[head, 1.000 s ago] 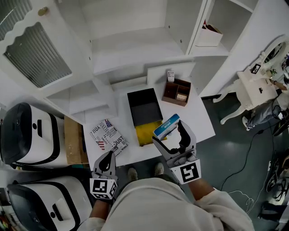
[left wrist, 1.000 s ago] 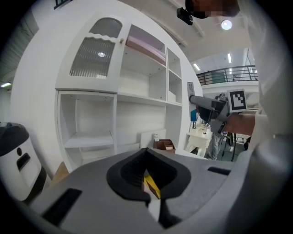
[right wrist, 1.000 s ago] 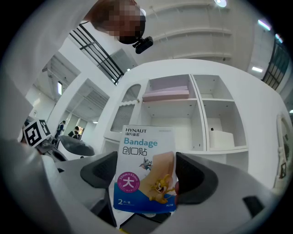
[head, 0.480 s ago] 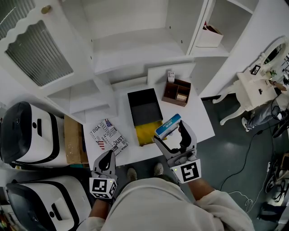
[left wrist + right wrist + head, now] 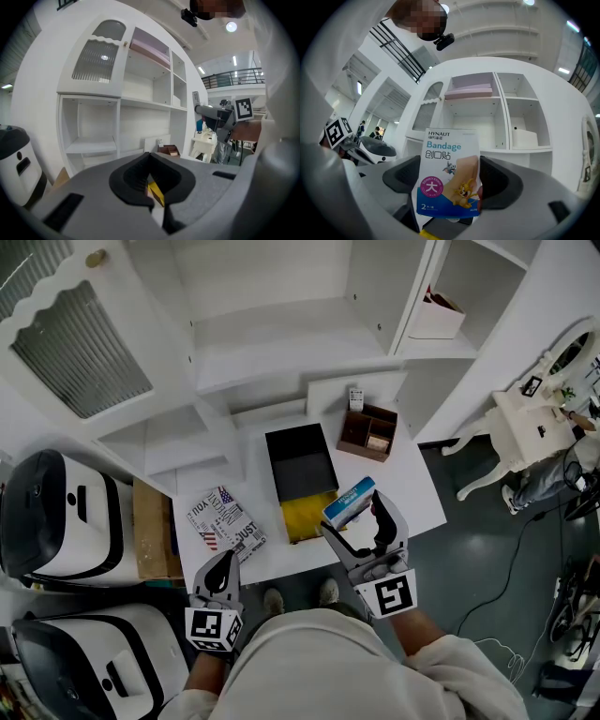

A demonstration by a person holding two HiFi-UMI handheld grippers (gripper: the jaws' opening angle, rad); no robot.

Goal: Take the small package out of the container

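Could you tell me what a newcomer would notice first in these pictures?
The blue-and-white bandage packet stands out, clamped in the right gripper above the white table, just right of the open black box with yellow at its near end. The left gripper hangs shut and empty at the table's near edge.

Left gripper at 6 o'clock, jaws closed, empty, white cabinet at 11 o'clock, brown box centre, right gripper at 3 o'clock.
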